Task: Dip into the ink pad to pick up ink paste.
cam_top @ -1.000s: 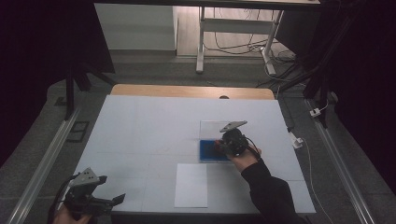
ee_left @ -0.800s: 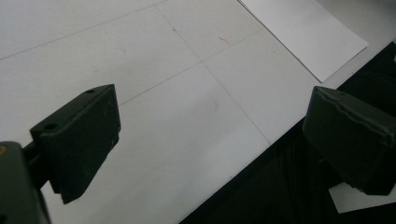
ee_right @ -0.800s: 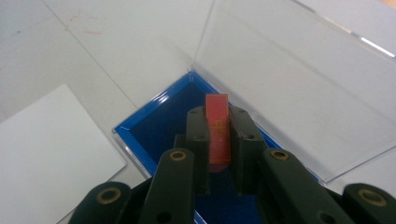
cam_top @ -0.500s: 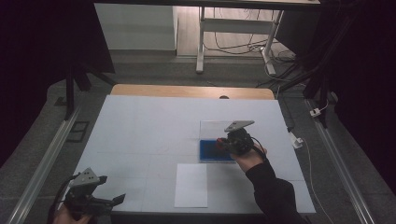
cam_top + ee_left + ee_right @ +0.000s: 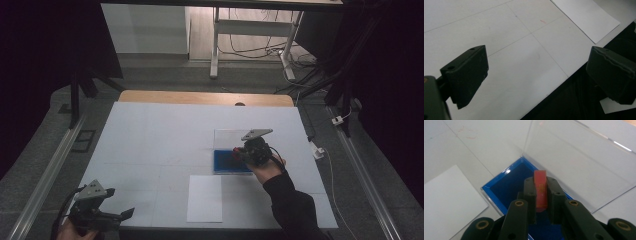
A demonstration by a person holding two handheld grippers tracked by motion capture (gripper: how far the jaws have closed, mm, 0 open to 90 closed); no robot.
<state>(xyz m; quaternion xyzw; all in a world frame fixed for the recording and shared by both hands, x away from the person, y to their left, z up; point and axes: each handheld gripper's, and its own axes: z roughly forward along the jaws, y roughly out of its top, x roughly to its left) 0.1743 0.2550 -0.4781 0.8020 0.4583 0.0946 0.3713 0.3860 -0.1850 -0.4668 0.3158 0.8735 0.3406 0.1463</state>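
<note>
A blue tray with a clear upright lid lies right of the table's middle. Over its right side hangs my right gripper, shut on a small red block that stands upright between the jaws above the blue floor. My left gripper stands open at the table's front left edge, nothing between its jaws.
A white sheet of paper lies at the front edge, just left of the tray. The white table top ends in a wooden strip at the back. Metal rails run along both sides.
My right gripper has shifted slightly right and forward over the tray, still holding the red block. The left gripper has hardly moved.
</note>
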